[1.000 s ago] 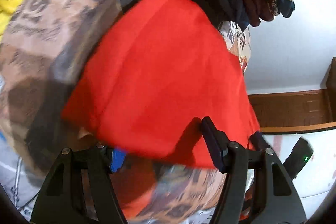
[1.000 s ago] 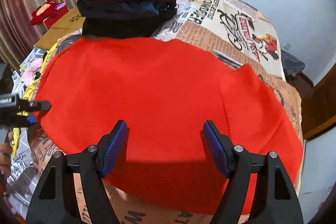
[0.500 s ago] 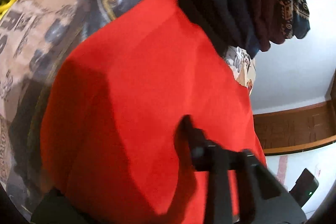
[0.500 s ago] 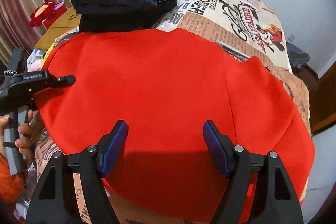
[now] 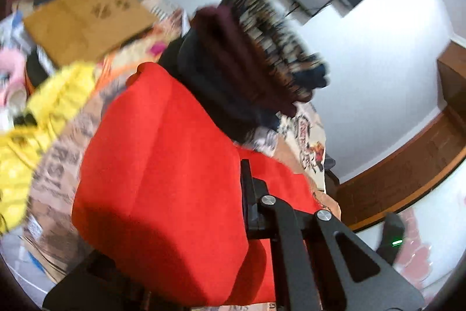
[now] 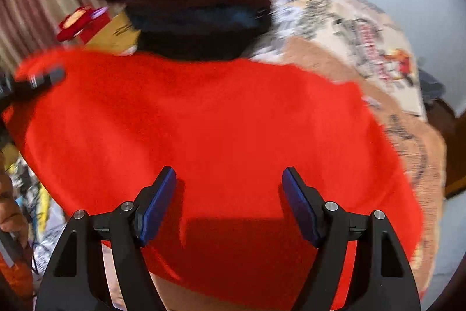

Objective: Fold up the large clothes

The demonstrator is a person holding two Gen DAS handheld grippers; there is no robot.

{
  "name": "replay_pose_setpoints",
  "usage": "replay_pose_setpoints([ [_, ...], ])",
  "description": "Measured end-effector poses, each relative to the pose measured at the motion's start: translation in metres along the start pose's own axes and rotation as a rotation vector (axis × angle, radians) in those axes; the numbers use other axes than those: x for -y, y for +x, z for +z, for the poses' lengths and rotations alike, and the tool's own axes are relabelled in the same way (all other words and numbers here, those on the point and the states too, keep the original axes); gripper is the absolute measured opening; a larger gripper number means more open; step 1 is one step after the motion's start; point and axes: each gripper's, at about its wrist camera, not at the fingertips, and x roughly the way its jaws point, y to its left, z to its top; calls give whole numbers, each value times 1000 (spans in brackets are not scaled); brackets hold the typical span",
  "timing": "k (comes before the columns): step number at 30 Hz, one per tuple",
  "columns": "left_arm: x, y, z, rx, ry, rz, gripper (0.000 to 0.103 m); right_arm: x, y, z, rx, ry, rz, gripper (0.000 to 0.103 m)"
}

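Right wrist view shows a bed under a newspaper-print sheet [image 6: 343, 28], most of it covered by the red garment [image 6: 221, 130] spread flat. Behind that sits a stack of folded dark clothes [image 6: 192, 5]. The right tongs [image 6: 228, 188] hover above the garment's near part, jaws apart and empty. At the left edge, the left tongs [image 6: 49, 76] are clamped on the red cloth's corner.
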Motion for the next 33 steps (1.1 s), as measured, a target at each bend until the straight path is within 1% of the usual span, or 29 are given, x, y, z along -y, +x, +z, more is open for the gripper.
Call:
replay_pose_setpoints([
  [1,8,-5,2,18,28,-2,6,-10,9,-2,-27,-14,38,72],
  [2,17,-11,4,31,52,-10,6,-18,17,-5,-43,-26,57,72],
  [3,24,-22,5,41,78,-26,5,-25,22,-8,-48,-37,53,73],
  [4,33,-25,6,50,104,-32,4,-29,26,-9,-55,-49,55,74],
  [6,60,-25,4,77,179,-12,4,-32,27,-8,-60,-65,59,74],
  [7,70,-22,4,79,206,-13,4,-29,24,-7,-60,-57,73,74],
  [8,81,-17,5,73,217,-34,4,-23,21,-7,-60,-37,107,74],
  [9,90,-10,5,62,222,-54,4,-11,14,-6,-57,6,163,74],
  [10,98,-4,5,49,230,-70,4,-1,8,-6,-45,45,196,73],
  [11,105,1,7,43,241,-76,3,10,1,-6,-30,87,217,73],
  [12,117,9,5,34,260,-82,3,27,-9,-8,-6,140,219,73],
  [14,136,21,0,7,286,-106,3,53,-25,-12,39,200,179,73],
  [16,158,39,-9,-40,315,-144,3,82,-46,-23,89,246,85,73],
  [19,189,71,-33,-143,371,-193,3,117,-70,-41,126,295,-57,73],
  [20,195,79,-43,-179,389,-203,3,128,-76,-48,130,312,-90,73],
  [24,209,126,-100,-410,482,-210,3,154,-86,-71,109,351,-148,73],
  [26,209,147,-130,-541,535,-189,4,160,-86,-77,96,364,-154,73],
  [27,208,150,-139,-561,567,-170,7,161,-86,-81,88,372,-152,73],
  [29,208,142,-152,-540,663,-137,14,160,-87,-83,79,377,-156,73],
  [30,210,139,-152,-535,688,-133,20,159,-87,-83,79,374,-163,73],
  [31,211,136,-147,-537,702,-140,25,160,-91,-83,81,369,-172,73],
  [33,211,126,-143,-545,697,-175,33,157,-95,-79,92,353,-186,73],
])
